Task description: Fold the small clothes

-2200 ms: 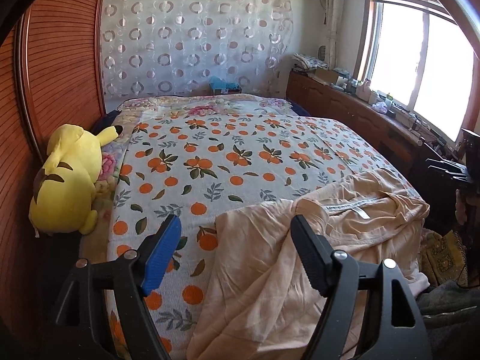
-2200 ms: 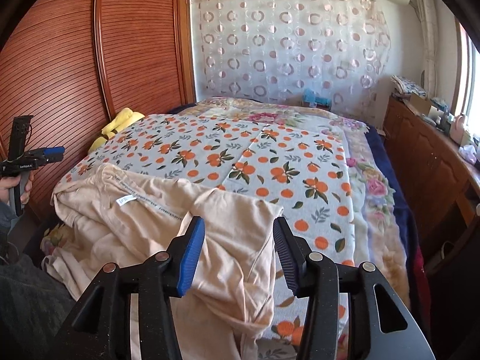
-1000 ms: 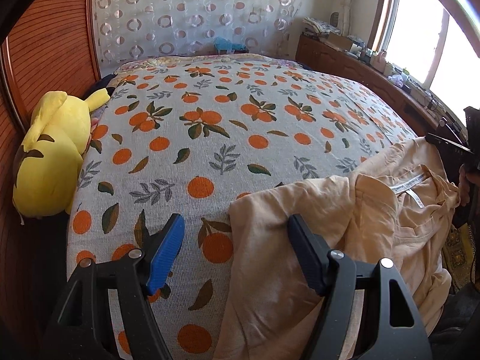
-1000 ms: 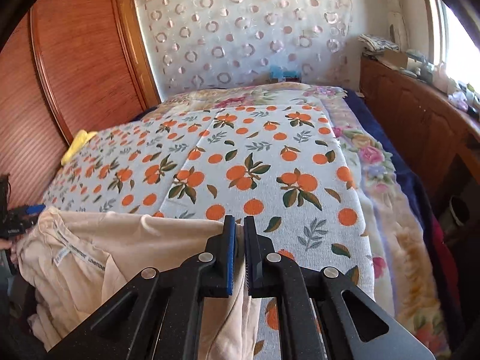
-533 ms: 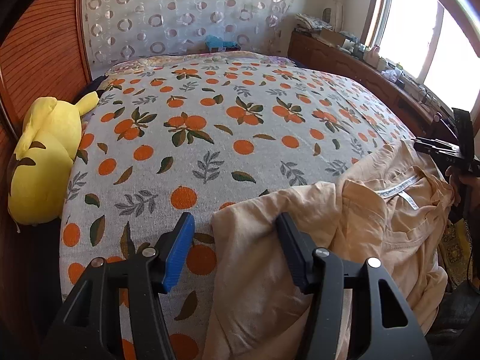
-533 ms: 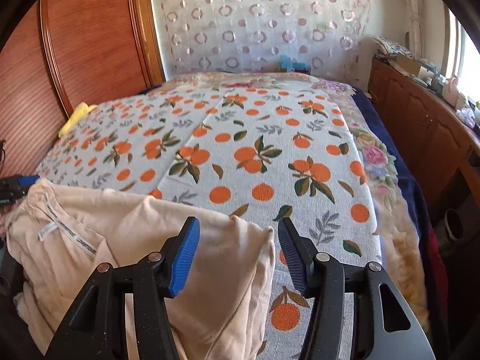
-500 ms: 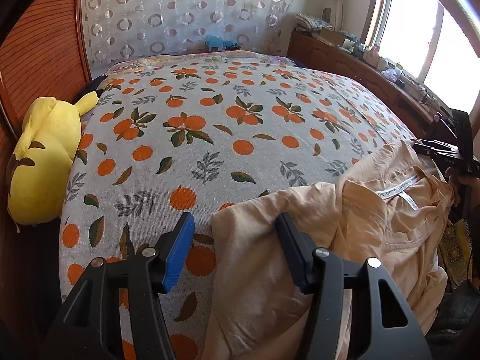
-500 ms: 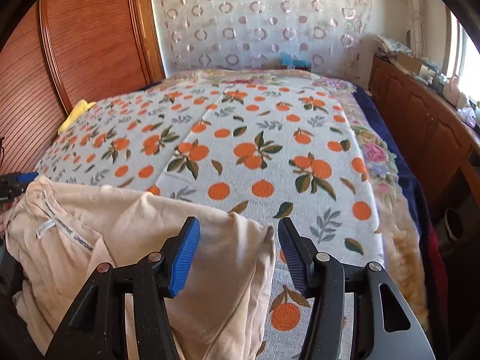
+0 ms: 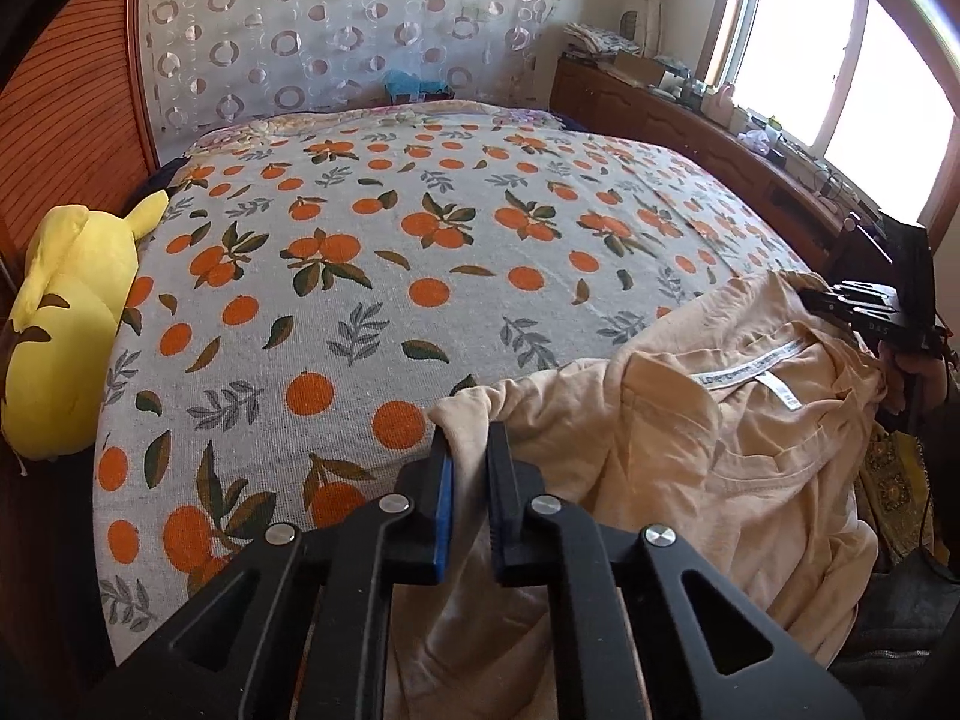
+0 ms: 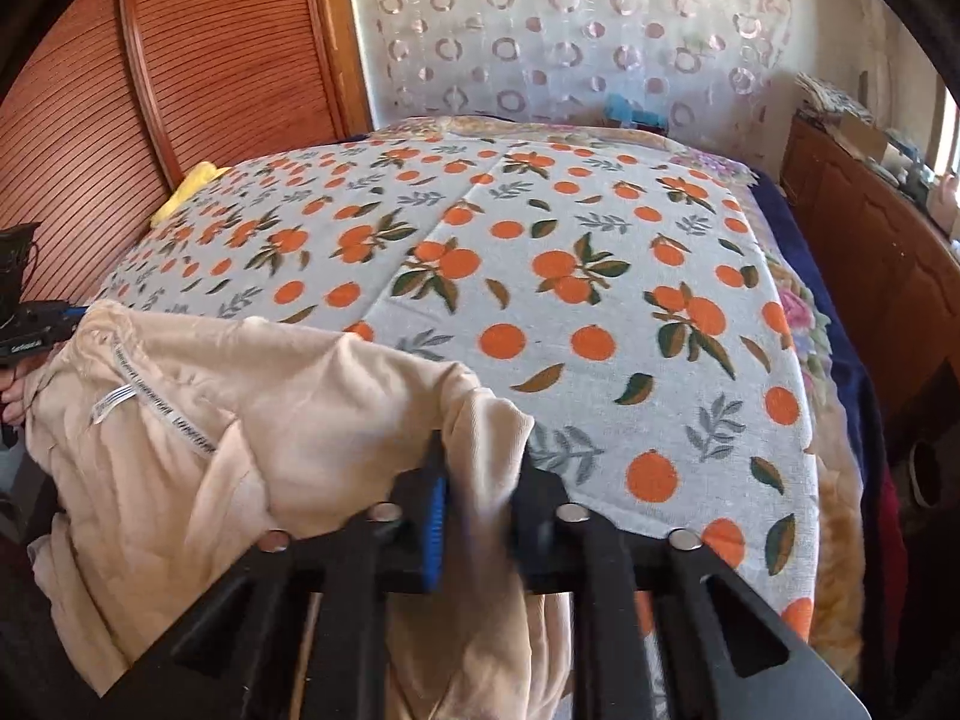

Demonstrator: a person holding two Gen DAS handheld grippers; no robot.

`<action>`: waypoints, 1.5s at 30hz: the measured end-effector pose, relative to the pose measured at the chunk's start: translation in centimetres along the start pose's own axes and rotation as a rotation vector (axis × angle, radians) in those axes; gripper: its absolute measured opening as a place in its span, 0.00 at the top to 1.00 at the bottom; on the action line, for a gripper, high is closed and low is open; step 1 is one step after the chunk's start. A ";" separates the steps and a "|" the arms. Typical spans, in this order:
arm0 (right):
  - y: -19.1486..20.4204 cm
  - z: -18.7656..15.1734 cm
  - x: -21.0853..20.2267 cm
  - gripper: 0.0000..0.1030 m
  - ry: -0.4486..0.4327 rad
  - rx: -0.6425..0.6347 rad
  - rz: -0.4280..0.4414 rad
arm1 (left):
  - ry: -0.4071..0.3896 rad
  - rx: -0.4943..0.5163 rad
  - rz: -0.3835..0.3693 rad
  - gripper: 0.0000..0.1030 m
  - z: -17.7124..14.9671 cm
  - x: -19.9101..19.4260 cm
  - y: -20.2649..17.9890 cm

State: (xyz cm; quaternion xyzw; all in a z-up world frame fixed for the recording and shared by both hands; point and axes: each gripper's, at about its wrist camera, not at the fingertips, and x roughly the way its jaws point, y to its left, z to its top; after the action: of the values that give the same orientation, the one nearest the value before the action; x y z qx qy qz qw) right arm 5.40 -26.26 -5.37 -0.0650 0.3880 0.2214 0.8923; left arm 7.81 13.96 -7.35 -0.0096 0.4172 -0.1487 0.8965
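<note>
The crumpled peach cotton shirt lay at the near edge of the orange-print bedspread, pinched by the left gripper and the closing right gripper, with a yellow plush toy beside the bedspread's left edge and a circle-patterned curtain beyond.

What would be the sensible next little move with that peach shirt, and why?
Probably lift both corners and draw the peach shirt forward onto the orange-print bedspread. The left gripper is shut on one corner; the right gripper is closing with cloth between its jaws. The shirt lies crumpled, half off the near edge, too bunched to fold.
</note>
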 end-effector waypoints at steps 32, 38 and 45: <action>2.5 22.4 -16.6 0.89 -0.430 -0.234 -0.182 | -0.379 0.097 0.257 0.92 25.1 -7.9 2.8; 0.0 22.0 -1.7 0.72 -0.170 -0.086 -0.238 | -0.124 0.080 0.183 0.52 21.3 5.8 7.1; -0.8 19.1 2.7 0.67 -0.080 -0.105 -0.171 | -0.037 0.088 0.120 0.30 17.4 8.7 5.8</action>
State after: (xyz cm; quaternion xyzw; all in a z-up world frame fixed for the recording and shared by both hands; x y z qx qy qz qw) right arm 20.08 -20.57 5.78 -0.1356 0.3328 0.1669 0.9182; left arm 27.71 15.21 -3.33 0.0522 0.3935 -0.1126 0.9109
